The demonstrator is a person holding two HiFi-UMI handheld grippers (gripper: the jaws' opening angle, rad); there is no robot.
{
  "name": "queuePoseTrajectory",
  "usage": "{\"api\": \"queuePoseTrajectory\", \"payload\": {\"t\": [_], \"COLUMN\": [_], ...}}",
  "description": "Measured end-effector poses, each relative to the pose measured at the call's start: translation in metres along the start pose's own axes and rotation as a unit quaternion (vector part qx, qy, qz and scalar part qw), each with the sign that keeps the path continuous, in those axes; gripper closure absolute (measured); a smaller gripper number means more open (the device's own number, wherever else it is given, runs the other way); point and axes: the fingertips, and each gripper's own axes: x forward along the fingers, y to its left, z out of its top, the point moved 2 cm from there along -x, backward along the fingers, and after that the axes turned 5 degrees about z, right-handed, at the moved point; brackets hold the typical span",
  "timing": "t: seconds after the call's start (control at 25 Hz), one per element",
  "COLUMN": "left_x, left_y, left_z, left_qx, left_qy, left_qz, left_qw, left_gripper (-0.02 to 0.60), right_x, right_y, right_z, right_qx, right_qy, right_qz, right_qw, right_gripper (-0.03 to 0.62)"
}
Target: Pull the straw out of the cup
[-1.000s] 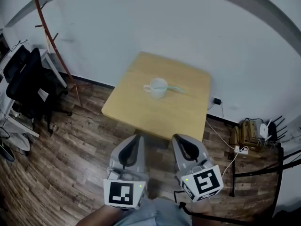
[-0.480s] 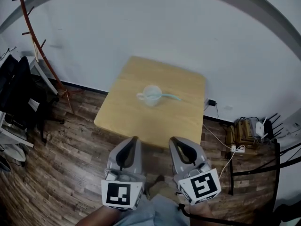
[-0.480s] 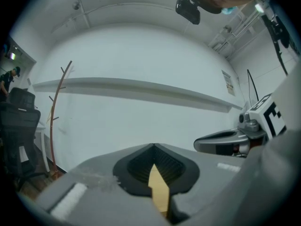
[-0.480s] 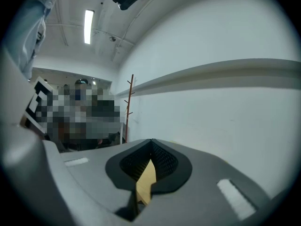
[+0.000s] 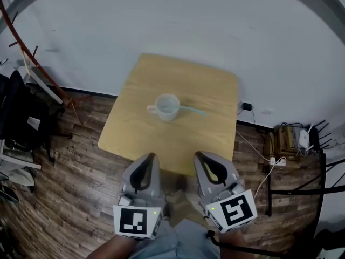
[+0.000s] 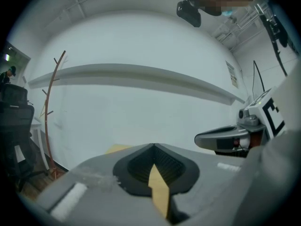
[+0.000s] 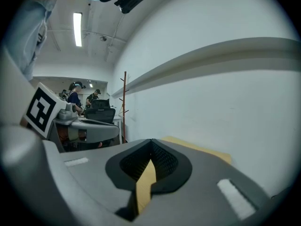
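A white cup (image 5: 167, 107) with a handle on its left stands near the middle of a square wooden table (image 5: 145, 144). A pale teal straw (image 5: 191, 110) leans out of the cup toward the right. Both grippers hang well short of the table's near edge, over the floor. My left gripper (image 5: 148, 156) (image 6: 153, 146) is shut with nothing in it. My right gripper (image 5: 199, 155) (image 7: 151, 140) is shut and holds nothing too. In both gripper views only a sliver of the tabletop shows past the jaws; the cup is hidden there.
A brown coat rack (image 5: 32, 58) and a black chair (image 5: 19, 112) stand to the left of the table. Cables and a power strip (image 5: 277, 169) lie on the wooden floor at the right. A white wall runs behind the table. People sit at desks (image 7: 89, 100) in the distance.
The table and cup look nearer and larger in the head view, shifted slightly left. Both grippers stay shut side by side at the bottom of the view.
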Motion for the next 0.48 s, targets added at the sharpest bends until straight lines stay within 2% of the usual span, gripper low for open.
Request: {"api": "queuePoseTrajectory", "payload": {"t": [0.24, 0.48], "left_x": [0.051, 0.092], "left_y": [0.002, 0.005], "left_z": [0.002, 0.018], "left_qx": [0.005, 0.010], "left_qy": [0.017, 0.010], "left_qz": [0.010, 0.029], "left_qw": [0.9998, 0.9995], "left_gripper": [0.571, 0.571], "right_x": [0.034, 0.063], "right_y": [-0.041, -0.074], "right_z": [0.000, 0.010], "right_qx": [0.006, 0.004], "right_qy": [0.003, 0.004], "right_qz": [0.020, 0.046], "right_qw": [1.000, 0.999], "right_gripper": [0.586, 0.586]}}
